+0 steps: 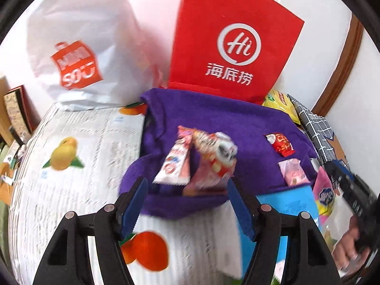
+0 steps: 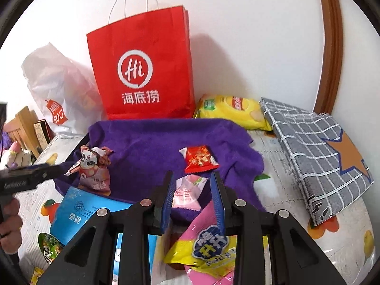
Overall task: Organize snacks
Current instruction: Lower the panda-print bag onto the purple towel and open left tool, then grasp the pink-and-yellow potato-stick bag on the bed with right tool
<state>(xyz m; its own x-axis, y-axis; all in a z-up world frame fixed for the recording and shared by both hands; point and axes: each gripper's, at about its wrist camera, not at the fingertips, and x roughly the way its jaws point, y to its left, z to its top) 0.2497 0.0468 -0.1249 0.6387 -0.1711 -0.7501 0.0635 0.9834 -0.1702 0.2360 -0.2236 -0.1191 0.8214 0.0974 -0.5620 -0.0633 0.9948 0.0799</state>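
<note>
A purple towel (image 1: pixel 213 114) (image 2: pixel 154 142) lies on the fruit-print table cover. On its left part sits a small heap of snack packets (image 1: pixel 206 159) (image 2: pixel 93 166), one with a panda face. My left gripper (image 1: pixel 187 197) (image 2: pixel 60 169) is open just short of that heap, with nothing between its blue pads. A red packet (image 1: pixel 281 146) (image 2: pixel 199 159) lies alone further right. My right gripper (image 2: pixel 192 175) is shut on a small pink packet (image 2: pixel 187 194) (image 1: pixel 294 173), held low at the towel's near edge.
A red paper bag (image 2: pixel 142 71) and a white plastic bag (image 2: pixel 54 90) stand against the wall. A yellow chips bag (image 2: pixel 232 109) and a grey checked pouch (image 2: pixel 315 152) lie to the right. Near me lie a blue packet (image 2: pixel 78 211) and a pink-and-yellow bag (image 2: pixel 209 242).
</note>
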